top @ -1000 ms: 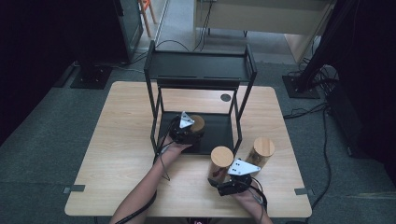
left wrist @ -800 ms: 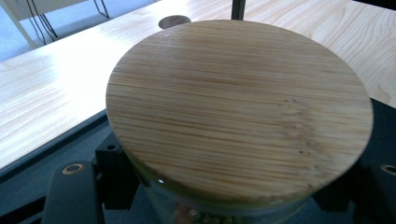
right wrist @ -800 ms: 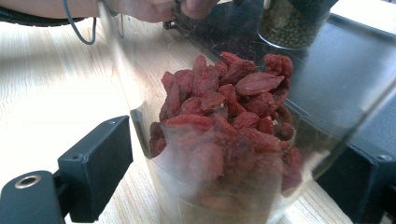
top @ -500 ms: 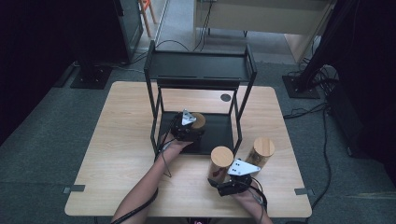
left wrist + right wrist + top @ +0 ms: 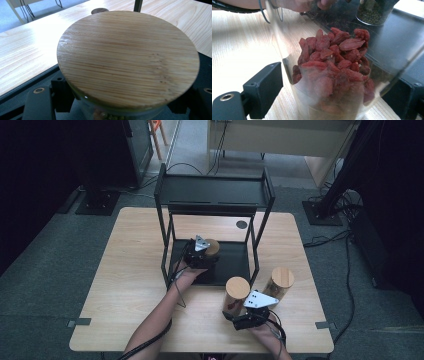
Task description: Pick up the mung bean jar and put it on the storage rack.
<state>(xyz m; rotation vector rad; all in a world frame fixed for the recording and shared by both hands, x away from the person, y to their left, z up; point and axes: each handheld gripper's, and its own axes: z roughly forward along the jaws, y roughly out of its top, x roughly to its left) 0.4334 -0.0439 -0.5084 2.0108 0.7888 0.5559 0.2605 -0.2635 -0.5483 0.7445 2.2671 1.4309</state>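
On the lower shelf of a black two-tier rack (image 5: 216, 195) stands a glass jar of green beans (image 5: 212, 247) with a round bamboo lid (image 5: 127, 57). My left gripper (image 5: 199, 254) holds it, a black jaw pressed to each side of the glass below the lid. On the table in front of the rack stands a jar of red dried berries (image 5: 332, 67) with a bamboo lid (image 5: 237, 287). My right gripper (image 5: 245, 315) is shut on its lower wall, one jaw on each side. The green-bean jar (image 5: 374, 11) also stands beyond it in the right gripper view.
A third bamboo-lidded jar (image 5: 281, 280) stands on the table just right of the rack's front right leg (image 5: 255, 257). A small round dark grommet (image 5: 242, 224) sits in the tabletop behind the rack. The light wooden table (image 5: 125, 285) extends to the left.
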